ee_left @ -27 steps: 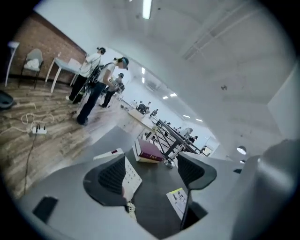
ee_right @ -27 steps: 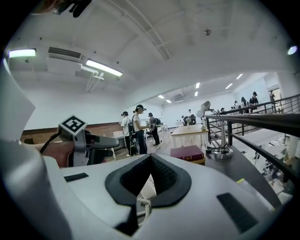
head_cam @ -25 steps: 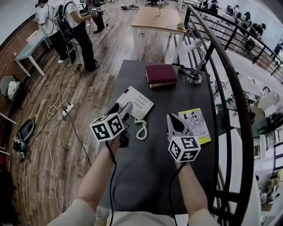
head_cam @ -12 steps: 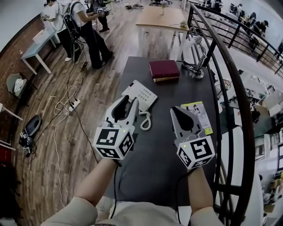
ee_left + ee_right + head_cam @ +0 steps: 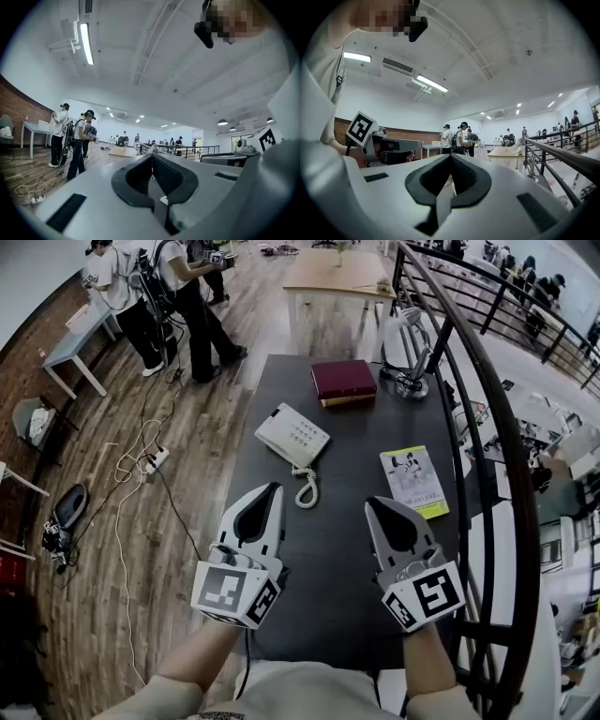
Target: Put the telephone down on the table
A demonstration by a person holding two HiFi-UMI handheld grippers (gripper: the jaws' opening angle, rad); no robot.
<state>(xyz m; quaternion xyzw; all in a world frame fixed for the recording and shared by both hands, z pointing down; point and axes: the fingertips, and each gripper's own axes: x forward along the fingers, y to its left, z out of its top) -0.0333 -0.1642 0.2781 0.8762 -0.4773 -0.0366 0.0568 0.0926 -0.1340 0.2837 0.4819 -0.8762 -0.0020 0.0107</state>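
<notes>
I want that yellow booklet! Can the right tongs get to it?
Probably yes. The yellow booklet lies flat on the table just ahead of the right tongs, with only bare tabletop between them. The tongs are shut, so they'd have to open first.

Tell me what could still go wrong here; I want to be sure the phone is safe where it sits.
1. The telephone lies close to the left edge of the table, one corner about at it; a nudge might tip it to the floor.
2. Its coiled cord trails loose toward the left gripper, whose jaws are shut; a forward sweep could snag it and drag the telephone.
</notes>
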